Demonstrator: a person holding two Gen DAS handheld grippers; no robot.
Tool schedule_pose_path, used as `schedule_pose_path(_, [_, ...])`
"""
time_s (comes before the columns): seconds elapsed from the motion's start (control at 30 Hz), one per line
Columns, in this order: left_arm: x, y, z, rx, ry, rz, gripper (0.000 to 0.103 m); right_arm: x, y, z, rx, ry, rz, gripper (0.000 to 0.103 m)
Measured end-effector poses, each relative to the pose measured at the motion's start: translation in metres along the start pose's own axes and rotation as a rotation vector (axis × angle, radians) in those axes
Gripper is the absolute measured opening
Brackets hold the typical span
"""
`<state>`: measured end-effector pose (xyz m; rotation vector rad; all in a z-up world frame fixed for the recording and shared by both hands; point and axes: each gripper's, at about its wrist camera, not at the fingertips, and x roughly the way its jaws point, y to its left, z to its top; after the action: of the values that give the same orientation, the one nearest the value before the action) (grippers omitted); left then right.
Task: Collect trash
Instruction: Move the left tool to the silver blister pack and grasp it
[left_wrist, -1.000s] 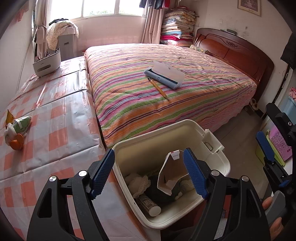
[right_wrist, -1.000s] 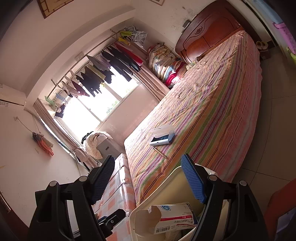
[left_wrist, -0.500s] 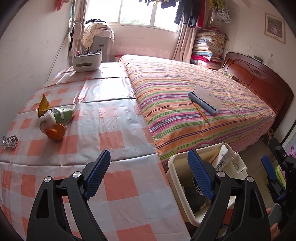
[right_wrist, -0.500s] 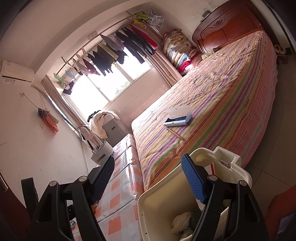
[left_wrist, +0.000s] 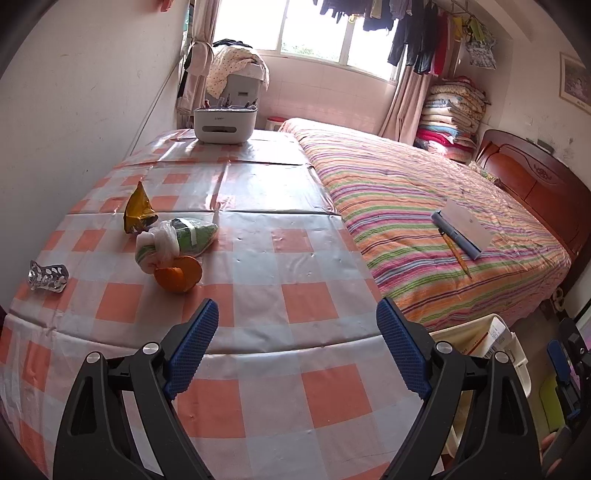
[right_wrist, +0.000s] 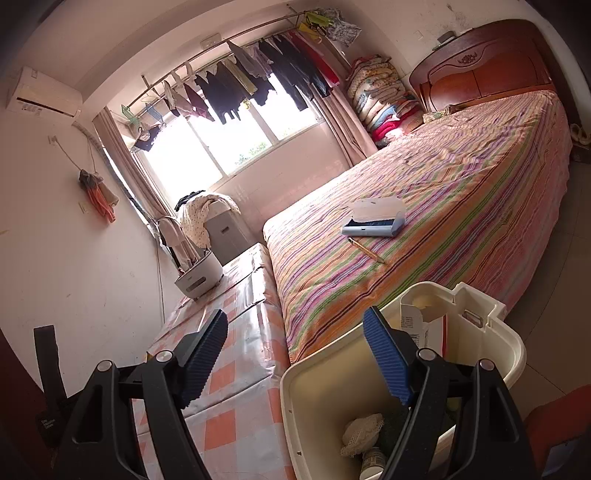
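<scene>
Your left gripper hangs empty over the tabletop, jaws spread wide; the right gripper is likewise agape above the bin. Reach forward-left to the orange peel first, probably closing low. Behind it the green wrapper lies lengthwise, tapering rightward; the foil blister sits far left.

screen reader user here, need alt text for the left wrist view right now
The open, empty left gripper hovers over a table with an orange-checked cloth, facing a cluster of trash: orange peel, a green-and-white plastic bag, a gold wrapper and a foil blister pack. A striped bed lies to the right.
</scene>
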<state>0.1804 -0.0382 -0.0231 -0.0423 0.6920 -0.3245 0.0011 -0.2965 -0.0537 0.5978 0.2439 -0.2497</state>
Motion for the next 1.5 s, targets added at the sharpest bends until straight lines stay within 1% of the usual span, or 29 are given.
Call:
schedule_pose_path(0.17, [-0.006,0.049,0.018,-0.068,-0.028,0.068,0.086,0.011,0.020,-0.013,-0.062,0.049,0.020,0.074])
schedule_pose_path(0.33, [-0.018,0.110,0.030,-0.147,-0.072,0.205,0.086,0.021,0.039,-0.026,-0.113,0.098,0.032,0.074])
schedule_pose_path(0.4, [-0.022,0.137,0.033,-0.173,-0.068,0.240,0.087,0.026,0.045,-0.031,-0.131,0.121,0.037,0.074])
schedule_pose_path(0.5, [-0.024,0.176,0.038,-0.216,-0.030,0.263,0.087,0.031,0.053,-0.039,-0.150,0.150,0.047,0.074])
schedule_pose_path(0.57, [-0.025,0.206,0.038,-0.292,-0.007,0.263,0.087,0.033,0.058,-0.043,-0.162,0.167,0.054,0.074])
schedule_pose_path(0.67, [-0.028,0.244,0.032,-0.461,0.002,0.267,0.087,0.038,0.064,-0.050,-0.177,0.195,0.068,0.074])
schedule_pose_path(0.73, [-0.029,0.263,0.028,-0.553,0.009,0.289,0.087,0.041,0.069,-0.055,-0.184,0.215,0.078,0.074])
schedule_pose_path(0.8, [-0.029,0.277,0.026,-0.620,0.011,0.300,0.087,0.043,0.073,-0.060,-0.197,0.230,0.089,0.074])
schedule_pose_path(1.03, [-0.018,0.309,0.030,-0.759,0.034,0.380,0.085,0.051,0.086,-0.073,-0.254,0.268,0.104,0.074])
schedule_pose_path(1.17, [-0.008,0.317,0.035,-0.826,0.054,0.456,0.085,0.058,0.088,-0.078,-0.267,0.288,0.114,0.074])
schedule_pose_path(1.3, [0.002,0.327,0.039,-0.892,0.092,0.534,0.084,0.064,0.090,-0.084,-0.281,0.318,0.114,0.074])
schedule_pose_path(1.37, [0.009,0.330,0.039,-0.912,0.128,0.572,0.084,0.067,0.090,-0.087,-0.288,0.332,0.113,0.074])
schedule_pose_path(1.5, [0.025,0.336,0.034,-0.942,0.206,0.596,0.084,0.067,0.089,-0.087,-0.284,0.328,0.128,0.074])
